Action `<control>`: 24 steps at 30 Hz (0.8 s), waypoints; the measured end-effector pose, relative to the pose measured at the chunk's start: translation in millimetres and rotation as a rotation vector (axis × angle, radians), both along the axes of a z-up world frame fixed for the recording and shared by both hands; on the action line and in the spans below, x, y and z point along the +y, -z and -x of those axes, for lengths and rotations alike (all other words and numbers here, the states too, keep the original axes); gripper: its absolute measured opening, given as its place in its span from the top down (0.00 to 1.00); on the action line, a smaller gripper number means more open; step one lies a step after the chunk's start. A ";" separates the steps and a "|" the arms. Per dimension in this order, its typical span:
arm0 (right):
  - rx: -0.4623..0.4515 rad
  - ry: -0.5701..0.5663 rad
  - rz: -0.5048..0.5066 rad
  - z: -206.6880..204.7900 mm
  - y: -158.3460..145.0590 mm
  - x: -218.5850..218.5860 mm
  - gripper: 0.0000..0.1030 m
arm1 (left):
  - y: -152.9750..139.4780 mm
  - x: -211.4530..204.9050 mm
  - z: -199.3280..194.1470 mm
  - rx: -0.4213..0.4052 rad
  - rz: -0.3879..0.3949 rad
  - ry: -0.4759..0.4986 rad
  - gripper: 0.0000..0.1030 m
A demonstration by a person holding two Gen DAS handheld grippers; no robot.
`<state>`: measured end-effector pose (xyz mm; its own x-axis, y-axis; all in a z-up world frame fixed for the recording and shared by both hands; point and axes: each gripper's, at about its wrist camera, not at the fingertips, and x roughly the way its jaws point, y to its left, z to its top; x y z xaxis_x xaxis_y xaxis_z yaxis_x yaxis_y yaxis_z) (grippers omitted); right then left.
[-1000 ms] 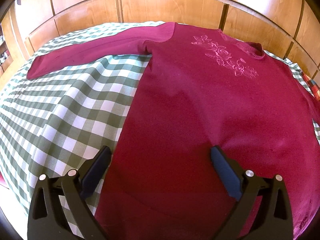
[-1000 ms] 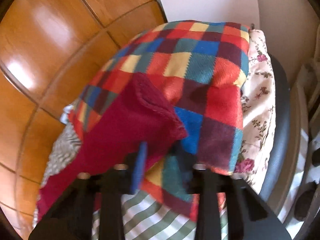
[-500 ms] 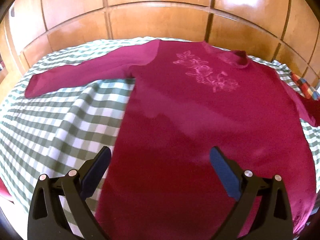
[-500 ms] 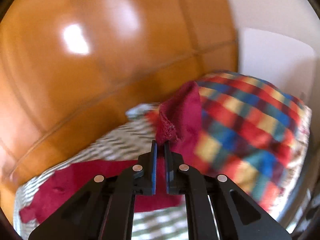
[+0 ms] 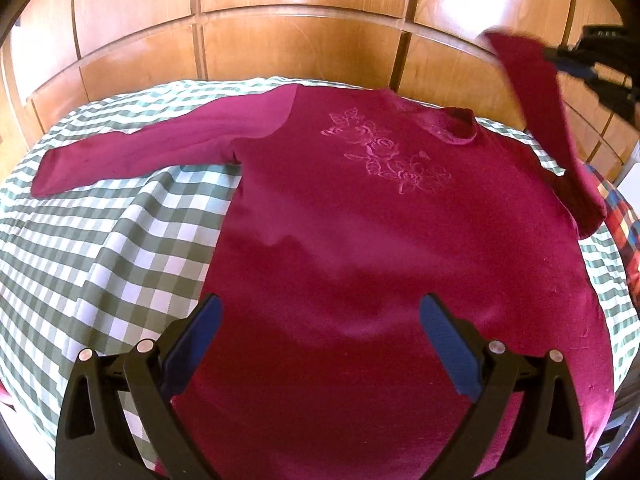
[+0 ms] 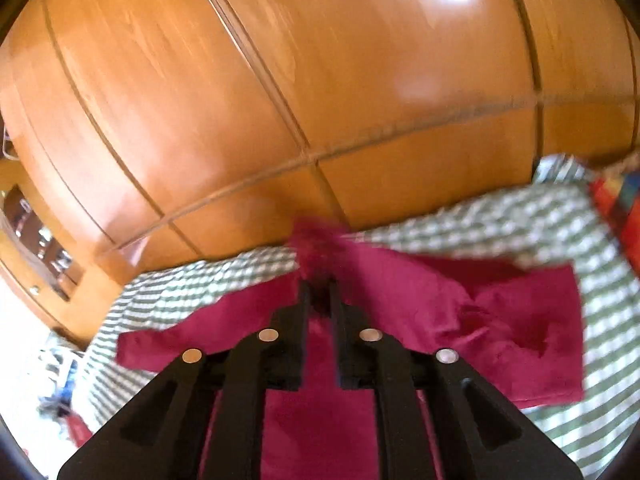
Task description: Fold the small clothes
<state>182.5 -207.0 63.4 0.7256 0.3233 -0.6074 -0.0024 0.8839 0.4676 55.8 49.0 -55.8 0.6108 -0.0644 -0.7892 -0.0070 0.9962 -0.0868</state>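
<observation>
A dark red long-sleeved knit sweater (image 5: 360, 248) with pink roses stitched on the chest is seen spread flat on a bed covered by a green and white checked cloth (image 5: 100, 248). In the left wrist view, the body of the sweater fills the middle of the picture, and its neck is seen toward 1 o'clock. One sleeve (image 5: 132, 156) is laid out flat toward 10 o'clock on the checked cloth. The other sleeve (image 5: 540, 92) is lifted up off the bed at 2 o'clock, and its cuff is pinched by the right hand-held gripper (image 5: 560, 60). The left hand-held gripper (image 5: 320, 340) is held low above the bottom part of the sweater, at 6 o'clock, with its blue padded fingers (image 5: 448, 348) spread wide and nothing caught between them. In the right wrist view, which is blurred, the right hand-held gripper (image 6: 319, 280) is seen clenched on the fuzzy red cuff (image 6: 316, 244), and the rest of the sweater is seen lying below it on the checked cloth. A shiny brown wooden panelled wall (image 5: 300, 32) is seen behind the bed. A blanket of red, blue and yellow squares (image 5: 624, 216) is seen at 3 o'clock, at the edge of the bed.
</observation>
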 end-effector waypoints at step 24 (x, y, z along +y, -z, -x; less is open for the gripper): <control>0.255 0.084 0.034 139.7 123.5 -71.7 0.47 | -25.1 -65.4 -115.4 0.028 0.224 0.167 0.31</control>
